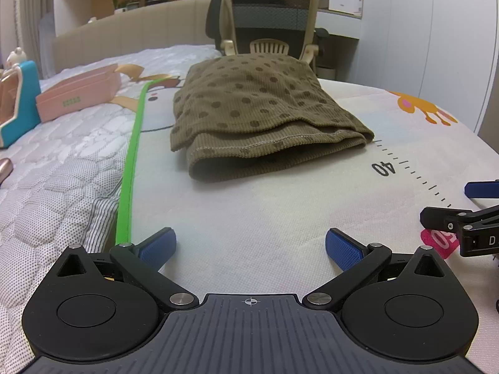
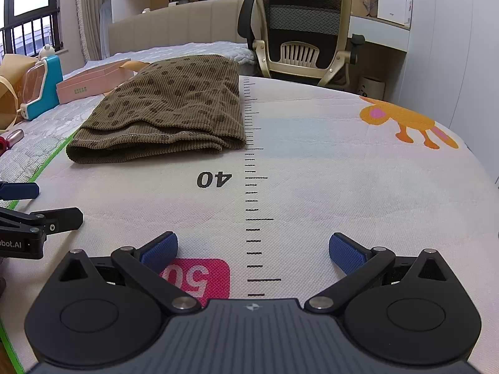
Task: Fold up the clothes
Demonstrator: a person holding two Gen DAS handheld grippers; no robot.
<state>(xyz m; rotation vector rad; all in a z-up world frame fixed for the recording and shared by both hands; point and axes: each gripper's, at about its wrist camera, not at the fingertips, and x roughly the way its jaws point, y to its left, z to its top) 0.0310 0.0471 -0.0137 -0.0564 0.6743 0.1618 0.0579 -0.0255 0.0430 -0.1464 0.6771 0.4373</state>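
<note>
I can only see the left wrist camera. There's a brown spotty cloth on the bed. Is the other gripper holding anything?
Observer: No. The right gripper is open, with only the mat between its fingers.
Operator: What's under it?
Observer: A pink patch reading 50, fully visible here, beside the ruler marks.
Operator: Does the cloth touch the ruler?
Observer: Yes, the folded brown cloth has its right edge lying along the ruler line.
Operator: Anything left of the cloth?
Observer: A window with railings, beyond your view.
</note>
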